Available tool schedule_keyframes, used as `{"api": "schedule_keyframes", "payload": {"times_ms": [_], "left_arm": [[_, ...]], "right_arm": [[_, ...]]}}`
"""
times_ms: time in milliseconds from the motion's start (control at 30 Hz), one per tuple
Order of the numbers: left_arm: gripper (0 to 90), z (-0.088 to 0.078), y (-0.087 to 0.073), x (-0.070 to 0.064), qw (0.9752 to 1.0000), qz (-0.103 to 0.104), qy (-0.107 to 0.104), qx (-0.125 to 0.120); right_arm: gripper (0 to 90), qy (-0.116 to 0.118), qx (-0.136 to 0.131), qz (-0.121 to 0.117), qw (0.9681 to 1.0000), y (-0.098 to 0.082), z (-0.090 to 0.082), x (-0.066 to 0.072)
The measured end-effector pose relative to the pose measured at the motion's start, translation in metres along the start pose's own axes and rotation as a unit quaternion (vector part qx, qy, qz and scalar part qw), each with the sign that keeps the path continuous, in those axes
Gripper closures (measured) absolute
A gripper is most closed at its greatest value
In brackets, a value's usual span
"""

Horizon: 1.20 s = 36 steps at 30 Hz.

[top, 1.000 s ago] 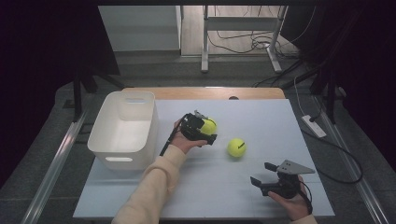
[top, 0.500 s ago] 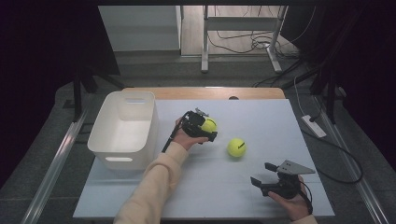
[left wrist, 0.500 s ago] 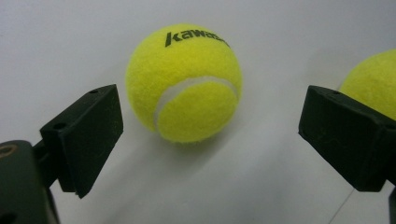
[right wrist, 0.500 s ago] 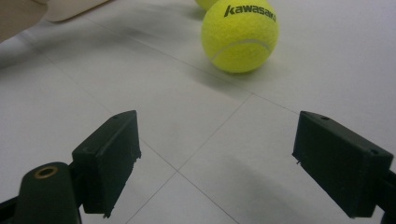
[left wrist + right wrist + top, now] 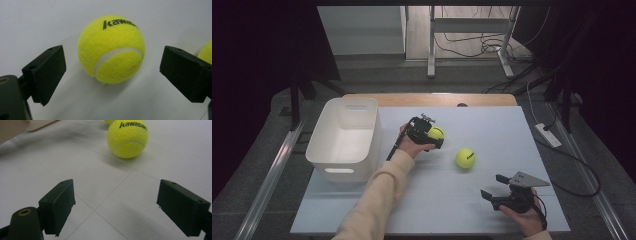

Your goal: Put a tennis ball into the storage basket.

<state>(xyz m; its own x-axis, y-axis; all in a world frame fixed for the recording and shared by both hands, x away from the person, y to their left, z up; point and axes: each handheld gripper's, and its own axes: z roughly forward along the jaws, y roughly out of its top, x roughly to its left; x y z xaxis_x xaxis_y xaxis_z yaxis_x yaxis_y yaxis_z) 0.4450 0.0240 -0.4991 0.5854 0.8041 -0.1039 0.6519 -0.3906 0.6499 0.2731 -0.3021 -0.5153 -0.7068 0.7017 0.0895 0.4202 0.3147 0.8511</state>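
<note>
Left tongs (image 5: 112,72) spread wide around tennis ball (image 5: 111,48), untouched | right tongs (image 5: 125,206) released, empty

Looked down from above on the whole table (image 5: 492,125), rode low and close behind each gripper's jaws, shared both tennis balls.

From above, the left gripper (image 5: 428,133) covers most of the nearer tennis ball (image 5: 435,132). Beside that ball (image 5: 111,51), the second ball (image 5: 205,51) is cut by the frame edge and a jaw.
</note>
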Motion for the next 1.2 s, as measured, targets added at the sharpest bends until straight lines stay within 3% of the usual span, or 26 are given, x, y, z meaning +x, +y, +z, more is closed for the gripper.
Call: {"api": "schedule_keyframes", "payload": {"times_ms": [867, 1033, 1200], "left_arm": [[6.7, 0.023, 0.009, 0.005, 0.9997, -0.018, -0.010, 0.013], [10.1, 0.024, 0.008, 0.004, 0.9997, -0.018, -0.010, 0.017], [21.1, 0.024, 0.008, 0.005, 0.9995, -0.027, -0.008, 0.015]], "right_arm": [[14.5, -0.003, 0.002, 0.001, 1.0000, -0.001, 0.000, -0.002], [14.5, -0.003, 0.003, 0.000, 1.0000, -0.001, 0.000, -0.002], [14.5, -0.004, 0.003, -0.001, 1.0000, -0.001, 0.000, -0.002]]}}
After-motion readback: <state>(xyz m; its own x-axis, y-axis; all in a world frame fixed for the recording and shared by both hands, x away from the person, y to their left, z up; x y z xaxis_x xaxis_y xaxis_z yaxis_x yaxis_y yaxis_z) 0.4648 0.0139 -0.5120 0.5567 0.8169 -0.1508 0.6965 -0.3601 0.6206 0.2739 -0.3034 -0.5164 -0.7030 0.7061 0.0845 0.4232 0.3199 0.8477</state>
